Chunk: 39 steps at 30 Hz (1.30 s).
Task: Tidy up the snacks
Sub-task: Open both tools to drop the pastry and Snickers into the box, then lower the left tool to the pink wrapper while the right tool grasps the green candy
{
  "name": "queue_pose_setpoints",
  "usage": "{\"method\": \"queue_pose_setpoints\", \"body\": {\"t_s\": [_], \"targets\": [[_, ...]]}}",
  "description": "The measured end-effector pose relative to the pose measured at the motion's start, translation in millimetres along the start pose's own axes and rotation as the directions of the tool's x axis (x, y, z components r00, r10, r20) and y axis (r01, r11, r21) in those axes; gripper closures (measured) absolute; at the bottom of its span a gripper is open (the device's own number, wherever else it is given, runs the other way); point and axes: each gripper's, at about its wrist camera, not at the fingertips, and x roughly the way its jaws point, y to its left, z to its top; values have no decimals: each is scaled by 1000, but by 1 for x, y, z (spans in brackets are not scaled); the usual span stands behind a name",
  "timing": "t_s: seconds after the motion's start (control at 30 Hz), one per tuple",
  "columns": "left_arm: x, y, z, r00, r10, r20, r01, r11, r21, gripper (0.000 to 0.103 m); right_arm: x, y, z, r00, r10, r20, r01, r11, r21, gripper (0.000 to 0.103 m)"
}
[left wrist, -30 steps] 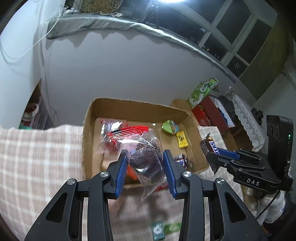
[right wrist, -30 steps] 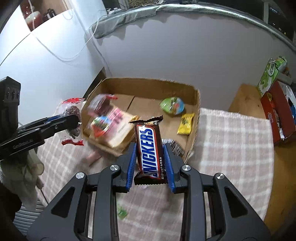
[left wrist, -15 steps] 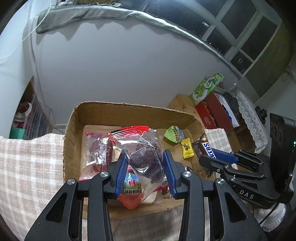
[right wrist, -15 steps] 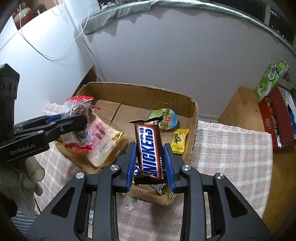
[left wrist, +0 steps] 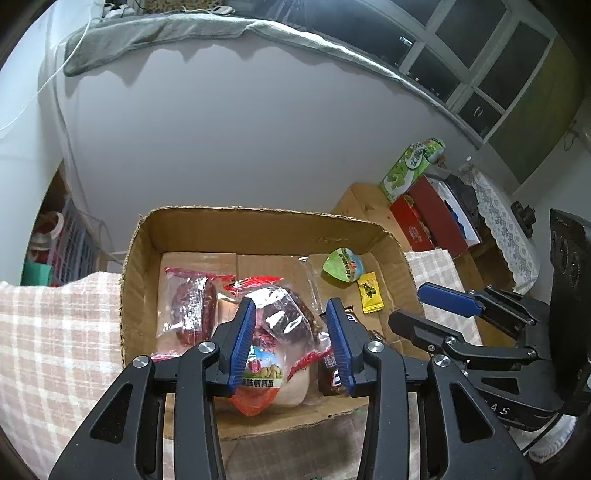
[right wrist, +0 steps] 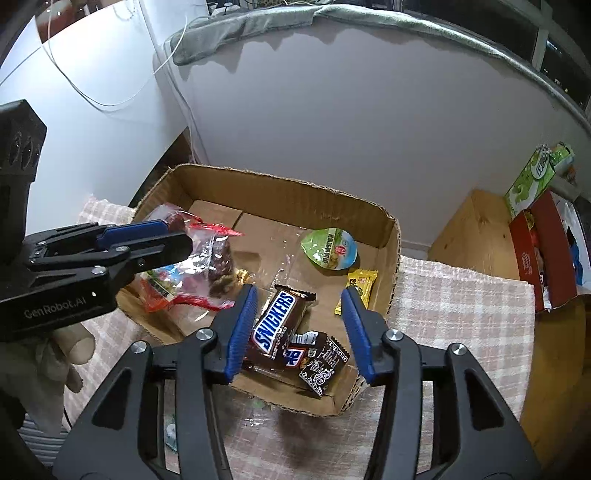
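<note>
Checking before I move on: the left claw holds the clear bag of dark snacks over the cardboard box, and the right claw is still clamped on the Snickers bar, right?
Not quite. The right wrist view shows the right claw open, with the Snickers bar lying in the cardboard box. The left claw does hold the clear bag.

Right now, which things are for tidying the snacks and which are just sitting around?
For the job:
cardboard box
Snickers bar, lying in the box
clear bag of dark snacks, gripped by left gripper
right gripper, open
green jelly cup
yellow candy

Just lying about:
green carton
red box
grey cloth
</note>
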Motion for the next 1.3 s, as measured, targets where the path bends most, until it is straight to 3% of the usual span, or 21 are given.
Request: {"method": "queue_pose_setpoints", "body": {"t_s": [0.37,0.5,0.7,0.83,1.17,1.3], "targets": [[-23,1,-6,999,5,40,-5,1000,-8,65,-23,12,-4,1000,1,31,-1,1000,-7,53],[-32,0,-11,999,-4,48,5,1000,-9,65,-34,18,-8,999,3,47,-2,1000,-16,40],[-50,2,-24,998,-11,62,12,1000,-12,65,-52,25,-14,997,-12,72,14,1000,-28,39],[-67,11,-34,997,-3,71,4,1000,-18,65,-69,23,-20,995,-16,99,18,1000,-16,22],[-90,41,-76,998,32,58,-28,997,-72,65,-90,-5,-55,994,56,94,-67,990,120,13],[-86,50,-98,999,35,23,-32,994,-103,65,-85,0,-78,995,78,58,-84,991,106,13]]}}
